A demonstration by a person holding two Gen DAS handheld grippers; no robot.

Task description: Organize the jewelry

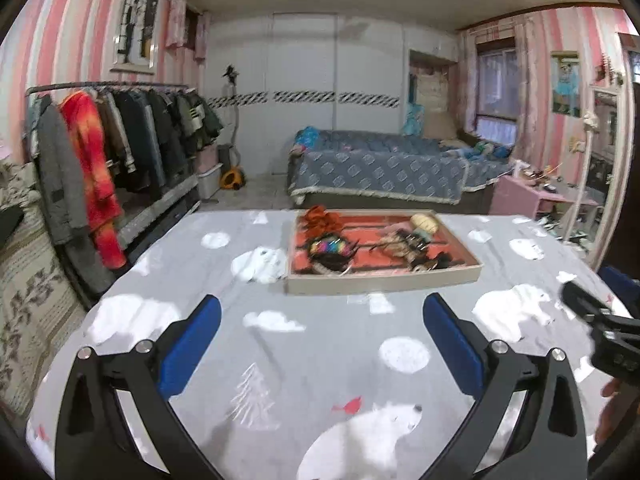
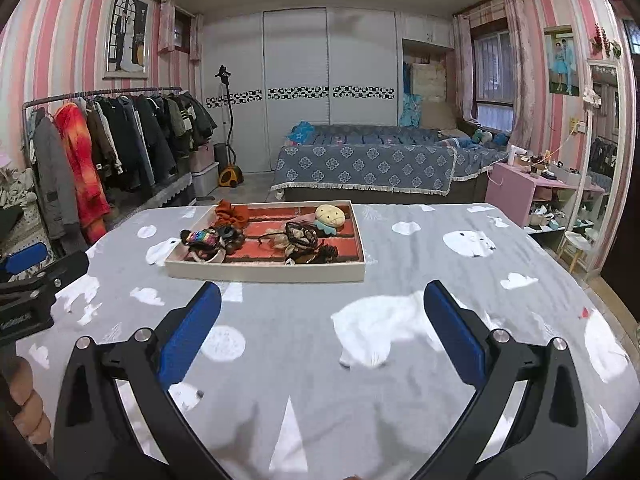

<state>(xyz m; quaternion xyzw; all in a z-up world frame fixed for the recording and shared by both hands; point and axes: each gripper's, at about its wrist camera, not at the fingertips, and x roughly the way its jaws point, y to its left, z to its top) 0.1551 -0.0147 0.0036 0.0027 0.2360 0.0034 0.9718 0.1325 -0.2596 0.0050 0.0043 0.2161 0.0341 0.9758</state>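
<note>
Ahead, tray (image 2: 264, 272) on bedspread (image 2: 320, 360); contents tangled, perhaps hair ties; clothes rack (image 2: 100, 140) left.

A tabletop (image 2: 400, 360) covered by a grey cloth (image 1: 320, 360) printed with white polar bears, clouds and trees. One thing lies directly on it: a shallow cream tray (image 2: 264, 274) with a red floor, toward the far side.

No legible text anywhere
</note>
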